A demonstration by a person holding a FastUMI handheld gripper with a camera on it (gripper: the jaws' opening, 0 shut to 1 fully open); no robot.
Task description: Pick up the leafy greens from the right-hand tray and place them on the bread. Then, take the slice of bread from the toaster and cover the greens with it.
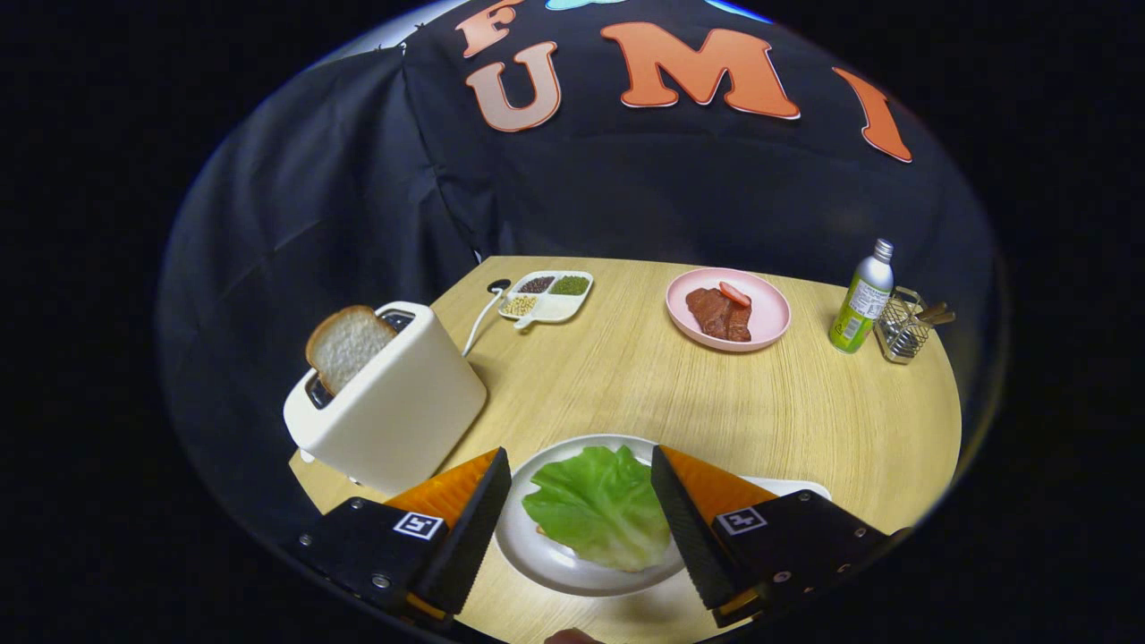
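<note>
With the lettuce leaf (597, 507) lying between the empty, spread fingers (474, 519), approach the toast (347, 344) beyond-left squarely.

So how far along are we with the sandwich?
Done: the lettuce leaf lies on the white plate, apparently covering the bread. In hand: nothing; the gripper is open, its fingers either side of the leaf. Left: the bread slice is still in the toaster.

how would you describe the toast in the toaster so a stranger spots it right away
Start at the white toaster on the wooden table, beyond the open claw and off to one side. The bread slice sticks up from its slot, pale crumb with a brown crust, the one food standing on edge rather than lying on a plate.
</note>
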